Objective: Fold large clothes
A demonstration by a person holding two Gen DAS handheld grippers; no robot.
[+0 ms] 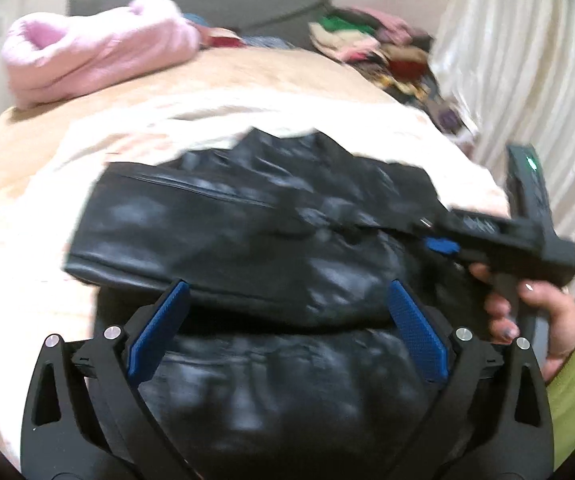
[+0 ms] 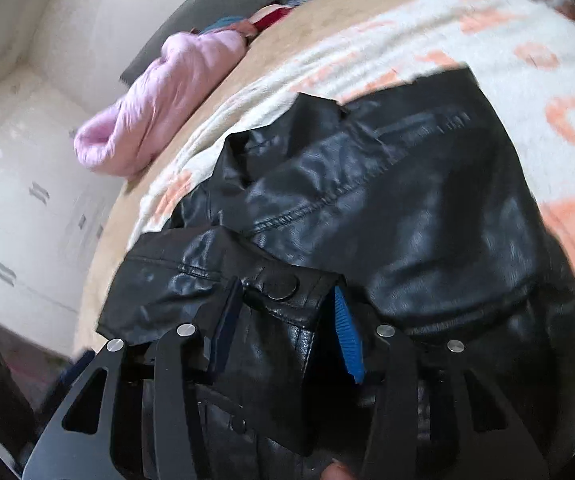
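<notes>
A black jacket (image 1: pixel 247 216) is spread on the bed (image 1: pixel 15 184), its length running crosswise. Its cuff (image 2: pixel 283 292) is clamped by the right gripper (image 2: pixel 283 320), nearer that end; the left gripper (image 1: pixel 287 320) is held released over the near edge.

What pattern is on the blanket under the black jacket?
White blanket with orange-pink shapes, clearest in the right wrist view; the jacket lies on it.

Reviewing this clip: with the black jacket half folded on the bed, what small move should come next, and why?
Probably draw the right gripper across to lay the snap-buttoned flap it holds flat on the black jacket. The left gripper is open and hovering over the fold, free to press it down.
</notes>
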